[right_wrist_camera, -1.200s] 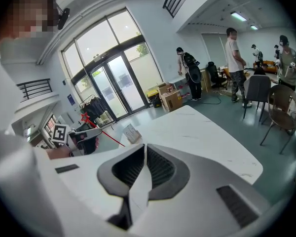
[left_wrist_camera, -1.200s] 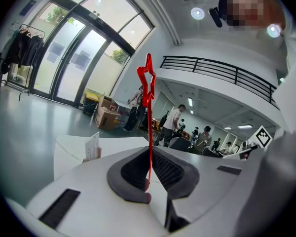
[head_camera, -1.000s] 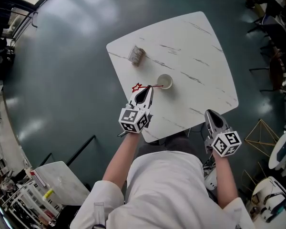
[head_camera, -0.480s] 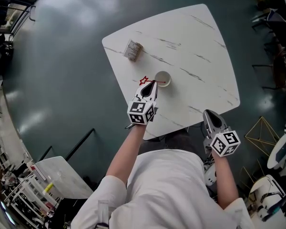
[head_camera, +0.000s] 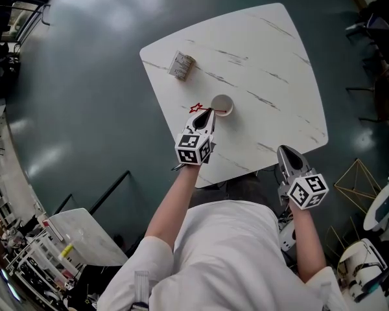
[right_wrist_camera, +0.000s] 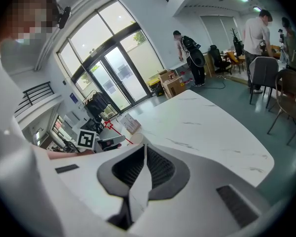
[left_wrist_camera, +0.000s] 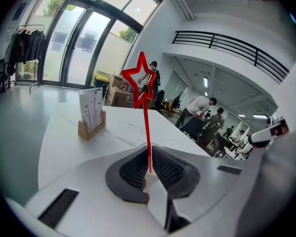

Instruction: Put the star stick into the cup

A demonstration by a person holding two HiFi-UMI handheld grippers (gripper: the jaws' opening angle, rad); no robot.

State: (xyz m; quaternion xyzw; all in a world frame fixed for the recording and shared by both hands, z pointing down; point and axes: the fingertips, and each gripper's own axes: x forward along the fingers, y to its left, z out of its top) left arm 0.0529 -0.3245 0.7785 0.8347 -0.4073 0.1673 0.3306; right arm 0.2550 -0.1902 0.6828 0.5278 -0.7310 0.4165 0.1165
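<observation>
A thin red star stick (left_wrist_camera: 144, 117) rises from between the jaws of my left gripper (left_wrist_camera: 149, 169), which is shut on its lower end. The outlined star (head_camera: 196, 109) leans to the left of the small white cup (head_camera: 222, 105). In the head view the left gripper (head_camera: 209, 113) has its tips just left of the cup's rim, over the white marble table (head_camera: 272, 57). My right gripper (head_camera: 289, 153) hangs off the table's near edge, shut with nothing in it. From the right gripper view (right_wrist_camera: 145, 146) the cup (right_wrist_camera: 137, 138) and the star (right_wrist_camera: 107, 124) show far left.
A small wooden holder with white cards (head_camera: 181, 66) stands at the table's far left, also seen in the left gripper view (left_wrist_camera: 91, 115). Dark floor surrounds the table. Chairs and people are in the room beyond.
My left gripper has moved forward and down with the star stick, bringing the star closer to the cup. The right gripper has sunk slightly.
</observation>
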